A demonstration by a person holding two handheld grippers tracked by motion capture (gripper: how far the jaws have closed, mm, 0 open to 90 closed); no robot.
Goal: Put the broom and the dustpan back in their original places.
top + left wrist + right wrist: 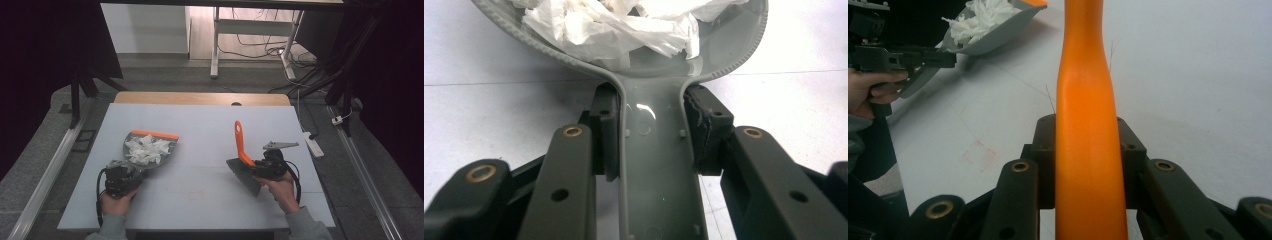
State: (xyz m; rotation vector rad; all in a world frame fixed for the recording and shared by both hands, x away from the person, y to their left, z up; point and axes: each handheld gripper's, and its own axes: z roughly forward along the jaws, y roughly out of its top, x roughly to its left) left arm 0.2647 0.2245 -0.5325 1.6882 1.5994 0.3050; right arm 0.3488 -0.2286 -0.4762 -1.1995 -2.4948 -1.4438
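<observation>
Two tools are at work over the white counter (200, 125), each gripping something. The left tool (651, 132) is clamped on the grey handle of a dustpan (150, 148); its pads press the handle from both sides. The dustpan sits toward the counter's left side, its orange-edged lip pointing to the far edge, with a heap of crumpled white paper scraps (146, 149) inside it. The right tool (1087, 155) is closed on the orange handle of a brush (243, 160), which lies toward the counter's right side, handle pointing to the far edge, grey bristles toward the near edge. Dustpan and brush are well apart.
</observation>
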